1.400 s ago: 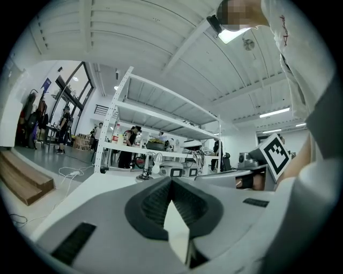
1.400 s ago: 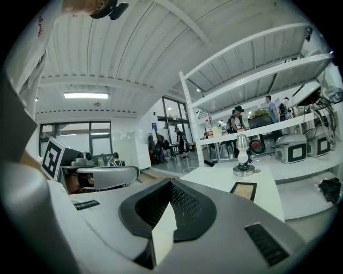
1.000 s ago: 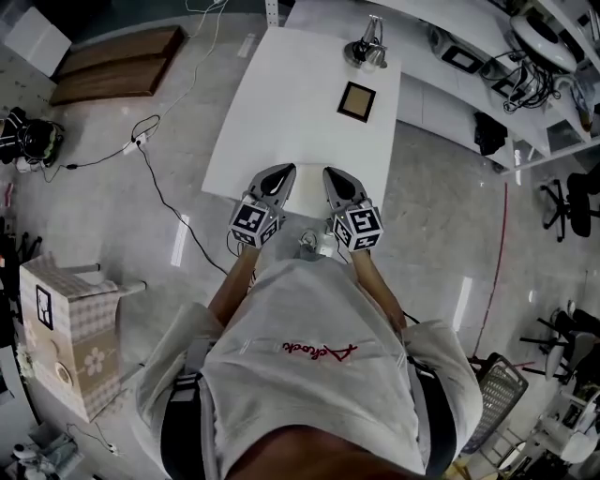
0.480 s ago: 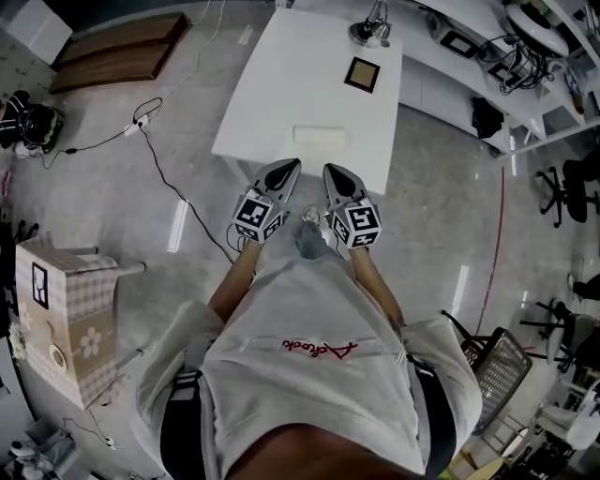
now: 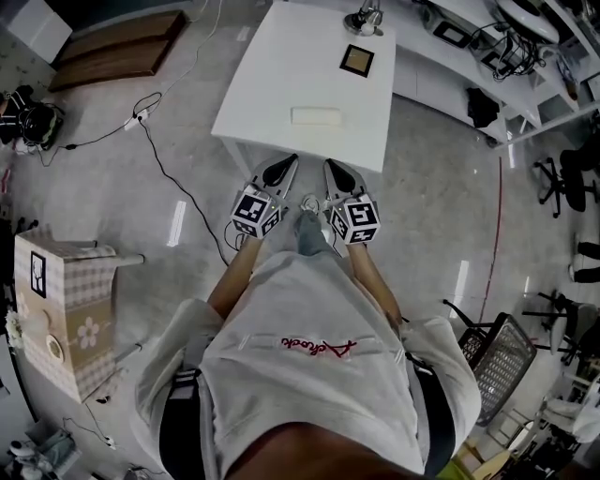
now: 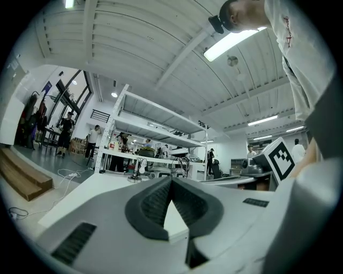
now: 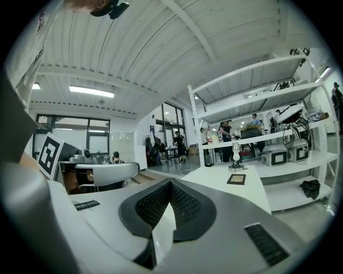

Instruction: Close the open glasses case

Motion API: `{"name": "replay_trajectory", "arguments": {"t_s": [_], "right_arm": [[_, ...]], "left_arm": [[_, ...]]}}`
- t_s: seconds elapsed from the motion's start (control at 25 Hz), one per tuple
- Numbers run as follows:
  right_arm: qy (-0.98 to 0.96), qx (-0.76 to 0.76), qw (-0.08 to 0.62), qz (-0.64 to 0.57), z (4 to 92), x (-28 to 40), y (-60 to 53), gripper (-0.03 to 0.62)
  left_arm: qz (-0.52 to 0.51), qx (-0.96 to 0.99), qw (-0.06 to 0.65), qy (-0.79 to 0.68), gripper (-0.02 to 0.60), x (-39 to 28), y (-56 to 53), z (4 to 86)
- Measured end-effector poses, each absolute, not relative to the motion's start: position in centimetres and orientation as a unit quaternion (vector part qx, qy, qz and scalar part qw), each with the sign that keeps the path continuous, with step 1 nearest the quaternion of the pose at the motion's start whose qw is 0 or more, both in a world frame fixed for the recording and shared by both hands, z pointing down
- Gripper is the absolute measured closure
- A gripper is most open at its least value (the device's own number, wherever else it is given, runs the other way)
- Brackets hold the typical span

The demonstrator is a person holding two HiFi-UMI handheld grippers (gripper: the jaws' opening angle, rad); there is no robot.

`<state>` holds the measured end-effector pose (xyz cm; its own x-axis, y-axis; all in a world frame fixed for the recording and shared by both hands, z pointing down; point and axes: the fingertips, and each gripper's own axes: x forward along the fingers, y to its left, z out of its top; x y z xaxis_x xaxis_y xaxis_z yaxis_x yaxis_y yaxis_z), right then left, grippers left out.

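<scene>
A pale, flat rectangular glasses case (image 5: pixel 316 115) lies on the white table (image 5: pixel 272 84), near its front edge, and looks closed from above. My left gripper (image 5: pixel 286 162) and right gripper (image 5: pixel 333 165) are side by side, just off the table's front edge and over the floor. Both point at the table, a short way back from the case. In the left gripper view the left gripper (image 6: pixel 171 180) has its pads meeting at the tips with nothing between them. The right gripper (image 7: pixel 170 182) looks the same in its own view.
A brown framed square (image 5: pixel 357 60) and a small metal stand (image 5: pixel 366 21) sit at the table's far end. A cable (image 5: pixel 159 178) runs over the floor at left, beside a patterned box (image 5: pixel 66 309). Shelves and benches (image 5: pixel 487 47) stand at right.
Both grippers have drawn back from the table together. The case, hidden under them a second ago, now lies uncovered ahead of them. The table has shifted up the head view.
</scene>
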<state>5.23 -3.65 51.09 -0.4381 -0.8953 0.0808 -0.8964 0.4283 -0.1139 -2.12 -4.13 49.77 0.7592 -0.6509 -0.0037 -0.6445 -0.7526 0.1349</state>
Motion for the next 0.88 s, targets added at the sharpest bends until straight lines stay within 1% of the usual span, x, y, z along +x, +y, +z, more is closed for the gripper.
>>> {"name": "replay_trajectory", "arguments": {"t_s": [0.88], "right_arm": [[-0.843,0.534,0.003,0.061,50.9,6.0,0.0,0.588]], "left_arm": [[-0.015,0.942,0.066,-0.330,0.574,-0.6,0.0,50.6]]}}
